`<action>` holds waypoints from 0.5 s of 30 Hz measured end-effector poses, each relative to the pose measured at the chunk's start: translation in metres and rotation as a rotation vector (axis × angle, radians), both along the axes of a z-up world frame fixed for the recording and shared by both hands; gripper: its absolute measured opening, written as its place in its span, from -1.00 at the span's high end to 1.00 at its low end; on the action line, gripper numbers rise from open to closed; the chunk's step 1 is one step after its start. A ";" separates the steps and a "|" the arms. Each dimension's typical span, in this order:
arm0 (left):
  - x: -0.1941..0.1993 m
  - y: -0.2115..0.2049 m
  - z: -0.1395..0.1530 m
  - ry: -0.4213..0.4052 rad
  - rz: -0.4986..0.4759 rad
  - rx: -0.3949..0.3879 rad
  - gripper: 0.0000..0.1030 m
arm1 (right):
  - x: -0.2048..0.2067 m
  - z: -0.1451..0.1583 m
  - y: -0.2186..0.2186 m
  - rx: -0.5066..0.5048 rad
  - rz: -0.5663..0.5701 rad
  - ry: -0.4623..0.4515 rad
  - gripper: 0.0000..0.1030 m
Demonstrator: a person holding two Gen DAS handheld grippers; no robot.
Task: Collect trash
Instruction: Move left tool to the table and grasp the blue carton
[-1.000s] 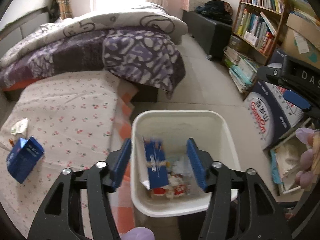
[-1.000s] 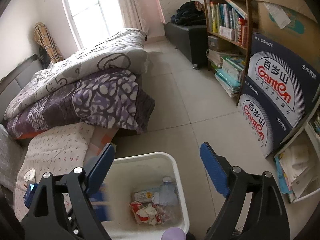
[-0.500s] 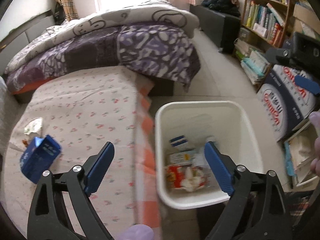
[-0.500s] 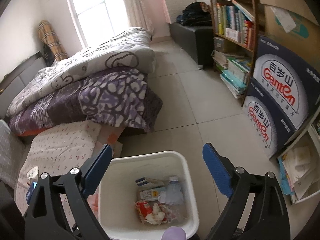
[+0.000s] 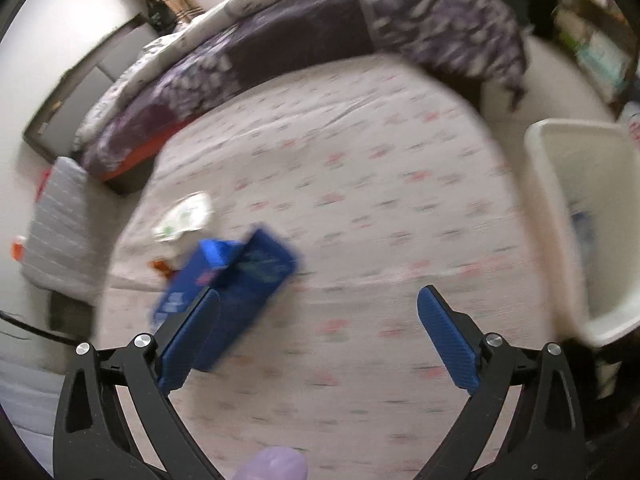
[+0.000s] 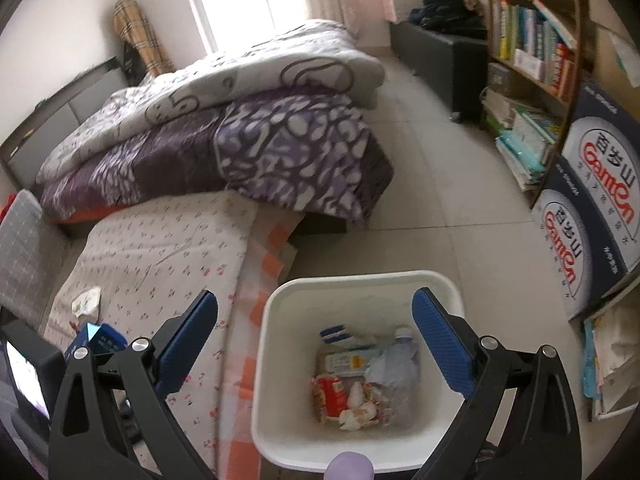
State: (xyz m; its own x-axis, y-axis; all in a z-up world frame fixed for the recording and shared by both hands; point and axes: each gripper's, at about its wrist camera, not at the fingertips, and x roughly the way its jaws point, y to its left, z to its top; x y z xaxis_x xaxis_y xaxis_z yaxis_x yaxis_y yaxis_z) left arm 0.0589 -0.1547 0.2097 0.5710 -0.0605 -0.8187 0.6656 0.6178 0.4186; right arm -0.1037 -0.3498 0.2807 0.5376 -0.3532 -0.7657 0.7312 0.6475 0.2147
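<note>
carton: blue carton (image 5: 236, 276) lies tilted on the floral sheet (image 5: 360, 184), w/ one flap up, near a white wrapper (image 5: 186, 220); well apart from bin (image 6: 280, 360).
L gripper: left gripper (image 5: 318, 336) over the sheet, jaws opening, nearly full wide, nothing btwn; carton sits at its left finger, not centred.
R gripper: right gripper (image 6: 316, 340) above bin, jaws opening, empty.
bin: holds bottle, wrappers, small boxes.
how-to: prob. shift L toward the carton till it's btwn pads, straddle the narrow body not the flap, then close.
risk: view blurred; soft sheet may let it slide.
</note>
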 end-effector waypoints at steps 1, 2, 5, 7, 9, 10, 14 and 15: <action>0.014 0.008 -0.003 0.005 0.012 0.020 -0.85 | 0.005 -0.002 0.002 0.002 0.008 0.007 -0.84; 0.020 0.012 -0.004 0.008 0.017 0.027 -0.85 | 0.009 -0.003 0.005 0.004 0.014 0.014 -0.84; 0.047 0.028 -0.011 0.019 0.031 0.060 -0.85 | 0.022 -0.007 0.012 0.010 0.029 0.030 -0.84; 0.065 0.036 -0.017 0.023 0.039 0.087 -0.85 | 0.030 -0.009 0.017 0.012 0.041 0.040 -0.84; 0.078 0.043 -0.022 0.048 0.040 0.092 -0.85 | 0.039 -0.011 0.023 0.010 0.054 0.050 -0.84; 0.085 0.047 -0.025 0.071 0.037 0.093 -0.85 | 0.045 -0.012 0.027 0.009 0.062 0.056 -0.84; 0.099 0.058 -0.034 0.129 0.008 0.089 -0.83 | 0.067 -0.019 0.042 0.019 0.095 0.074 -0.84; 0.101 0.062 -0.034 0.159 -0.002 0.067 -0.80 | 0.072 -0.020 0.045 0.023 0.102 0.077 -0.84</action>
State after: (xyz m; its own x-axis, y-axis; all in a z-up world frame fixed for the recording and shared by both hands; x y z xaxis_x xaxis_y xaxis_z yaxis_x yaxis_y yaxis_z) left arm 0.1594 -0.0928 0.1759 0.4336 -0.0042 -0.9011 0.7283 0.5905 0.3477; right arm -0.0322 -0.3043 0.2606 0.5096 -0.2816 -0.8130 0.6763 0.7153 0.1762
